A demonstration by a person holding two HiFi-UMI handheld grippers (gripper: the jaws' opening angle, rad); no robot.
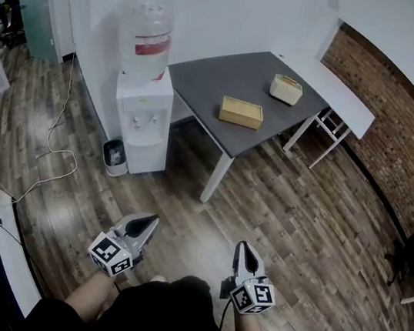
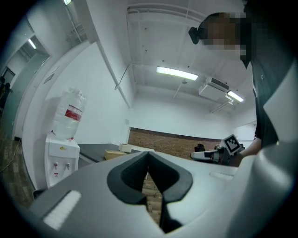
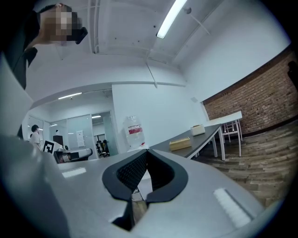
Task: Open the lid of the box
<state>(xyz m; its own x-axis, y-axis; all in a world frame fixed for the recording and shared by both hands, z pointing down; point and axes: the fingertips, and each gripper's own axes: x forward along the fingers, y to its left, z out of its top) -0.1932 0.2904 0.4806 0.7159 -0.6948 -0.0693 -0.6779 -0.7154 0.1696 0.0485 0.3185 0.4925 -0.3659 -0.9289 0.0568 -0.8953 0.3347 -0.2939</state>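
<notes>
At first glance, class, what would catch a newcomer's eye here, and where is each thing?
A dark grey table stands by the white wall, bearing a flat wooden box and a cream box, apart. Left of it is a white water dispenser; nearest the camera are the left gripper and right gripper, both shut and empty.

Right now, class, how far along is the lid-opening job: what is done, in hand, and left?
Done: nothing visible; the wooden box on the grey table lies shut. In hand: nothing; the left hand-held gripper and right hand-held gripper are both shut and empty, over the floor well short of the table. Left: reach the table, grip the lid, lift it.
</notes>
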